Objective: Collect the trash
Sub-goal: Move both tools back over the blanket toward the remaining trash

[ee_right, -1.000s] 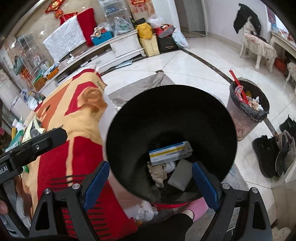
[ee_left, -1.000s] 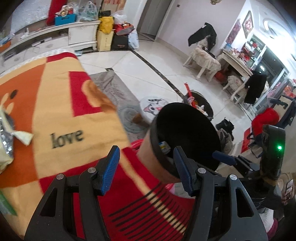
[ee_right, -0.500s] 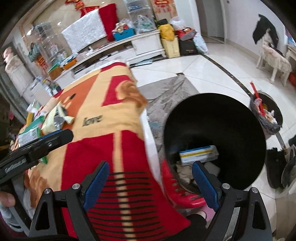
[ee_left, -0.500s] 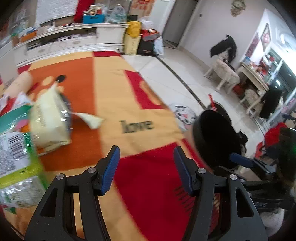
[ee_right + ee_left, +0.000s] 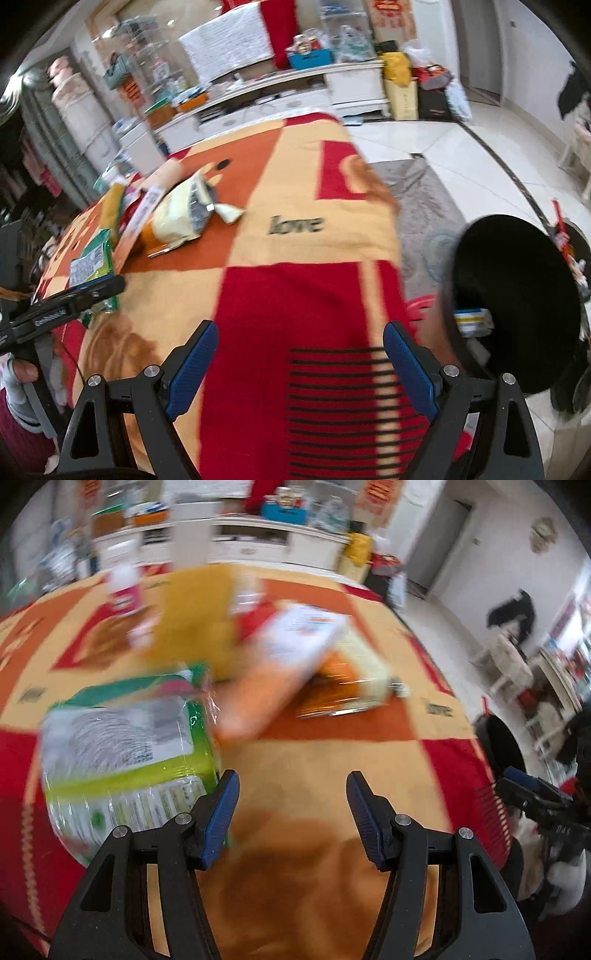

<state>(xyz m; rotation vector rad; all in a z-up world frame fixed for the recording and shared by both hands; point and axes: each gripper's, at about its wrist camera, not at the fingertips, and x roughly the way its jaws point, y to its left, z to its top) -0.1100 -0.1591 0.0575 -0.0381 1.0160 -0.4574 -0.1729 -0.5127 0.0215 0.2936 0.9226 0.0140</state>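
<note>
Orange, red and tan cloth (image 5: 295, 236) is recorded over the bench, the word "love" woven into it. Trash is listed at its far left end: a green packet (image 5: 125, 749), a pale yellow bag (image 5: 181, 218) torn open, and an orange-and-white wrapper (image 5: 284, 657) laid partly across the bag; all are blurred in the left view. A black-lined bin (image 5: 517, 302) is placed just off the right edge of the bench, presumably so that items can be dropped straight in; a box and scraps are seen inside it. The left gripper (image 5: 291, 805) is held low above the cloth, jaws spread wide and empty, the green packet just beside its left finger, which suggests that item is sought next. The right gripper (image 5: 299, 369) is held over the red patch, jaws likewise apart and empty. Against the frame half a second earlier, the left view has been swung from the bin toward the trash, and the packets are shown far nearer.
</note>
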